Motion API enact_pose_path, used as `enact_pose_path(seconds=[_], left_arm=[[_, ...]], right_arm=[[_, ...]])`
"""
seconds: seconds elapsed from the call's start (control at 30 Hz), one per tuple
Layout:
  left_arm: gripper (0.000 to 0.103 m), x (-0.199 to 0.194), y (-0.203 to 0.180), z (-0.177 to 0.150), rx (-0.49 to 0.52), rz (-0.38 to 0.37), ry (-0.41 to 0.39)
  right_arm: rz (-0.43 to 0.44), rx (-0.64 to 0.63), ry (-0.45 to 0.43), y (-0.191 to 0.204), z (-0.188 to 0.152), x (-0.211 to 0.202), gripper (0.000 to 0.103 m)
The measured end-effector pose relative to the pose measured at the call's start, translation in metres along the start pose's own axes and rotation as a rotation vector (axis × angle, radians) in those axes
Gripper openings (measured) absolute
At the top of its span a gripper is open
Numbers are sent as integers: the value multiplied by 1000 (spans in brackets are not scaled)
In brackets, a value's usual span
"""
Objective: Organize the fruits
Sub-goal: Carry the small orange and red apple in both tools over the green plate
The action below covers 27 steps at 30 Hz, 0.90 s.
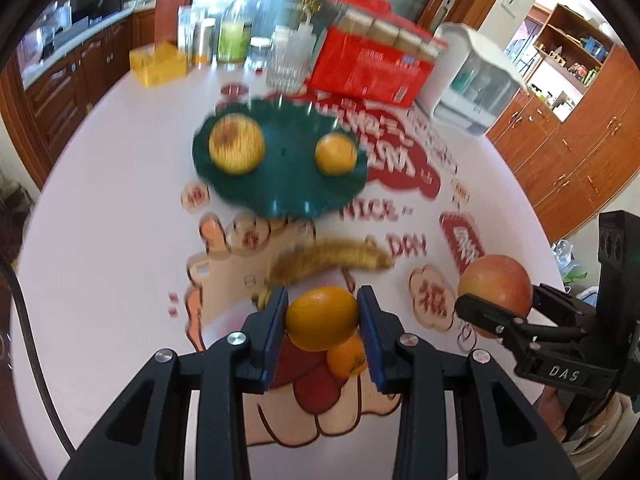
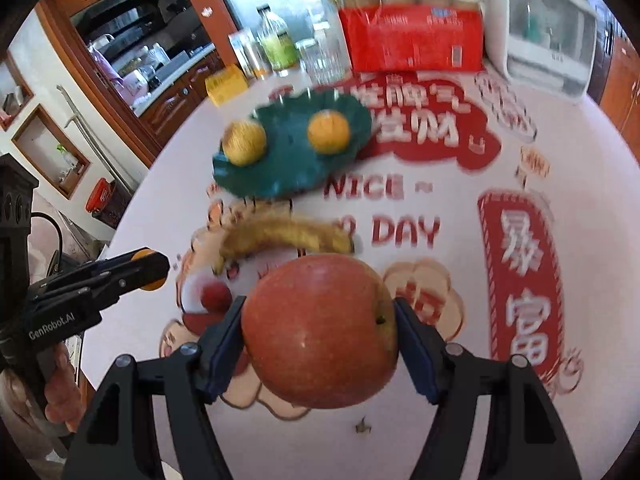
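Between my left gripper's (image 1: 322, 320) nearly closed pads I clamp an orange (image 1: 322, 317), my right gripper (image 2: 319, 340), half spread, pinches an apple (image 2: 320, 330), both angled steeply downward, banana (image 1: 326, 260) then green plate (image 1: 280, 160) beyond the fingertips.

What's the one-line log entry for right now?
left gripper: shut on orange | right gripper: shut on apple | green plate: two fruits | banana: on table
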<state>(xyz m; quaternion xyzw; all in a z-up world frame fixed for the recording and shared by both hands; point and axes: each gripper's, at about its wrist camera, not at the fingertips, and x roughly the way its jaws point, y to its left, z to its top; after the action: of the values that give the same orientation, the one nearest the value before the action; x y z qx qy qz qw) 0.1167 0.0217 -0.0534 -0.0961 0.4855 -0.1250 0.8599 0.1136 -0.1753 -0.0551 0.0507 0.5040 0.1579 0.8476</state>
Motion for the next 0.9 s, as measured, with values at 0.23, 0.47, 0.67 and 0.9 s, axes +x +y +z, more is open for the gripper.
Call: enact_pose_path(seconds=[0.23,0.47,0.67,0.9], left_arm=[[34,-38,-6,56,33,4,-73],[34,-60,-6,111,51,32,-122],[34,-57,1,159,71,73,-136],[34,-19,18,203,76,106,-111]], right_arm=[[-1,-50,-88,9,65,-40,71],[-36,-94,-169,13,131,-64,71],[-54,-127,-207,21,178,-58,71],[-33,-189,-150,39,193,-1,71]])
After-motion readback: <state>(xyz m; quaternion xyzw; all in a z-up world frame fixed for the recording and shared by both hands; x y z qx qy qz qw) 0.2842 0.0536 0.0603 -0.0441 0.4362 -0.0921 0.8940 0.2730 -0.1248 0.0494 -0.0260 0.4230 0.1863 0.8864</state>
